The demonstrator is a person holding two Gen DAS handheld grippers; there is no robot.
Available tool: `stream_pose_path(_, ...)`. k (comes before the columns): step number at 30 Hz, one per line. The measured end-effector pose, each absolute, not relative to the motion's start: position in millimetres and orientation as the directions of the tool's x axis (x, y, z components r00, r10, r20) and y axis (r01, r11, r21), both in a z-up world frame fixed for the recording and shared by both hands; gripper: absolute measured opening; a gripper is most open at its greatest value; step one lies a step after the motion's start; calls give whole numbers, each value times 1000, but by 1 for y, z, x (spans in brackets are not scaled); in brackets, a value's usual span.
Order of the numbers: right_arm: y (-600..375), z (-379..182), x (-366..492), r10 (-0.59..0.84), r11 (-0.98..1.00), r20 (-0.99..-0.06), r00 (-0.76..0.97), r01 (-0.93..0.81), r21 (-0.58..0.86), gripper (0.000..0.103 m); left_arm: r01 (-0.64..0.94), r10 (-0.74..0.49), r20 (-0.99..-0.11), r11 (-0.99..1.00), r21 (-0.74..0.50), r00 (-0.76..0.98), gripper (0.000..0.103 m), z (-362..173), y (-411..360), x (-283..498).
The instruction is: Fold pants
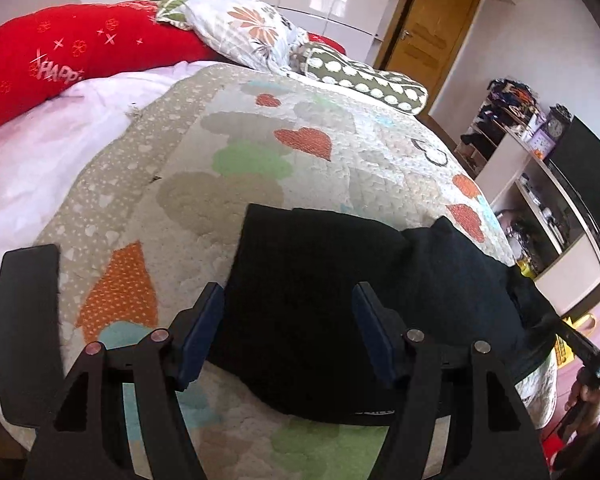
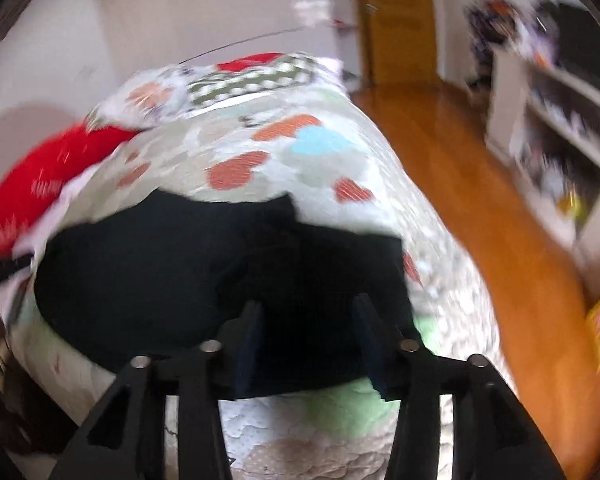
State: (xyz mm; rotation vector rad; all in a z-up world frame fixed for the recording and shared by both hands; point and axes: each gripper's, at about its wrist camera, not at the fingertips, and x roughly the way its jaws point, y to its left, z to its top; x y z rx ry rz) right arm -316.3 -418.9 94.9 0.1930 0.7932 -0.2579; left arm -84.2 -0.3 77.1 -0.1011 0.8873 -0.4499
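Note:
Black pants [image 1: 332, 280] lie folded on a quilt with heart patterns [image 1: 260, 152]. In the left wrist view my left gripper [image 1: 288, 300] is open, hovering over the pants' near left part, with nothing between its fingers. In the blurred right wrist view the pants [image 2: 180, 264] spread across the quilt [image 2: 300, 160]. My right gripper [image 2: 308, 312] is open over the pants' near right edge and holds nothing. The right gripper also shows at the far right of the left wrist view [image 1: 596, 356], beyond the pants.
A red pillow [image 1: 52, 60], a floral pillow [image 1: 244, 28] and a dotted bolster [image 1: 364, 80] lie at the bed's head. A white shelf unit [image 1: 540, 200] stands to the right. Wooden floor [image 2: 480, 200] runs between bed and shelves, and a wooden door [image 1: 428, 28] is behind.

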Motion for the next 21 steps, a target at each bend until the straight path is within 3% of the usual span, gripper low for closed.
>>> stream_pose_path(2,-403,97,-314,-181,968,-724,665,252,-10,58,323,-418,-729,905,-278,543,66,76,4,-82)
stream_pose_path(5,-380,91,-301,-253,967,-724,642,194,-166,59,310,-405,-736,911,-273,542,66,73,8,-80)
stream_pose_path(9,-362,72,-279,-355,925,-711,606,118,-361,59,294,-405,-745,912,-286,530,66,68,10,-76)
stream_pose_path(12,-361,64,-268,-355,917,-702,617,85,-390,56,296,-416,-744,907,-299,524,66,67,11,-79)
stream_pose_path(13,-363,61,-264,-329,930,-716,615,78,-361,55,302,-414,-746,907,-293,521,66,66,11,-80)
stream_pose_path(16,-381,60,-253,-239,969,-744,624,110,-219,23,315,-412,-756,906,-281,509,66,65,8,-81)
stream_pose_path(18,-402,69,-259,-138,983,-736,663,182,-20,18,324,-420,-757,902,-287,501,66,64,6,-82)
stream_pose_path(20,-446,80,-282,9,903,-652,758,275,331,16,329,-424,-758,899,-288,496,66,64,5,-83)
stream_pose_path(21,-458,81,-291,7,866,-624,781,308,395,16,331,-426,-757,898,-288,496,66,64,5,-83)
